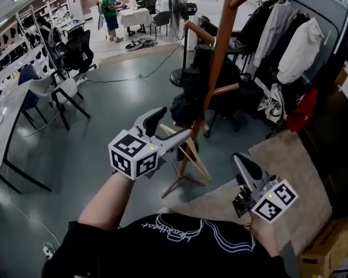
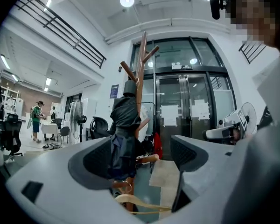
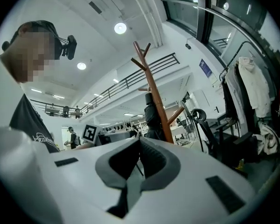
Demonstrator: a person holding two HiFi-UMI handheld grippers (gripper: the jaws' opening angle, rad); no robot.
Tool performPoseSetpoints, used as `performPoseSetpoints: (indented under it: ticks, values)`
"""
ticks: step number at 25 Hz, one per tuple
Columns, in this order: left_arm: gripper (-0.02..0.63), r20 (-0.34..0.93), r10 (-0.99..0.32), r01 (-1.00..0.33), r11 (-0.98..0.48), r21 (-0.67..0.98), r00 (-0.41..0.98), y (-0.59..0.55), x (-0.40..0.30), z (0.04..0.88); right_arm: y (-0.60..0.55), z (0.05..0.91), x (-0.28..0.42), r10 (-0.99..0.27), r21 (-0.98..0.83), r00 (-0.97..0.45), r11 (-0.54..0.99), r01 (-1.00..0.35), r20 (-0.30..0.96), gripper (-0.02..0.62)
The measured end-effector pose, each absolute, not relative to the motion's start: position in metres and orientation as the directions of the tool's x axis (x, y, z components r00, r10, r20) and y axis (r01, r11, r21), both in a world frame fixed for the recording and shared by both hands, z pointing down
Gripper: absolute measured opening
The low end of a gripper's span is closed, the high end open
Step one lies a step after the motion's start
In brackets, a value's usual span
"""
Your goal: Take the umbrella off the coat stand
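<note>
A brown wooden coat stand [image 1: 220,45] rises from splayed feet in the middle of the floor. A folded black umbrella [image 1: 191,91] hangs against its pole from a peg. My left gripper [image 1: 168,129] is open, just short of the stand's lower part. In the left gripper view the umbrella [image 2: 123,125] and the coat stand [image 2: 141,64] show in the gap of the left gripper [image 2: 140,148], still some way off. My right gripper [image 1: 242,162] is shut on nothing, lower and to the right. In the right gripper view the coat stand [image 3: 154,83] and umbrella [image 3: 151,118] lie beyond the right gripper [image 3: 140,143].
A clothes rack [image 1: 290,45] with dark and white jackets stands at the right. A floor fan [image 1: 180,4] and black chairs [image 1: 75,51] are behind the stand. A beige rug [image 1: 290,172] and a cardboard box [image 1: 330,248] lie near right. A person [image 1: 110,13] stands far back.
</note>
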State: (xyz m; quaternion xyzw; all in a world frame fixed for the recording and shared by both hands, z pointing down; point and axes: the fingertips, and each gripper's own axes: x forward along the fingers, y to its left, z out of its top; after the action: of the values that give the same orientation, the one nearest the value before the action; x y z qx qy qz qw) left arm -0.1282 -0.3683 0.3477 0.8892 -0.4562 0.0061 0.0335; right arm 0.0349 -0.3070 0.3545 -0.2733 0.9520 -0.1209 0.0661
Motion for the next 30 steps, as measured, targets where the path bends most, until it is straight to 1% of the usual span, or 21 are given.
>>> performPoseSetpoints:
  ticks: [7,14,21,23,25,30]
  values:
    - [0.385,0.067,-0.744,-0.747,-0.665,0.022,0.664,-0.429,-0.126,0.345,-0.341,0.346,0.027,-0.612,-0.267,-0.788,0.773,-0.576,-0.068,0.003]
    - [0.384,0.075,-0.668,-0.666,-0.744,-0.044,0.741,-0.463,-0.112,0.345,-0.352,0.326,0.026,-0.667,-0.237,-0.739,0.736,-0.634,-0.095,0.003]
    - [0.382,0.064,-0.578,-0.578,-0.816,-0.025,0.813,-0.474,-0.098,0.35,-0.356,0.318,0.037,-0.704,-0.219,-0.704,0.705,-0.675,-0.099,0.003]
    - [0.377,0.069,-0.571,-0.571,-0.821,-0.023,0.818,-0.475,-0.098,0.352,-0.357,0.316,0.036,-0.707,-0.215,-0.7,0.702,-0.679,-0.095,0.003]
    - [0.272,0.064,-0.568,-0.568,-0.823,-0.016,0.82,-0.475,-0.1,0.353,-0.358,0.315,0.034,-0.711,-0.213,-0.697,0.698,-0.683,-0.092,0.003]
    - [0.256,0.052,-0.555,-0.556,-0.831,-0.002,0.83,-0.476,-0.102,0.352,-0.364,0.316,0.032,-0.718,-0.218,-0.692,0.69,-0.69,-0.081,0.003]
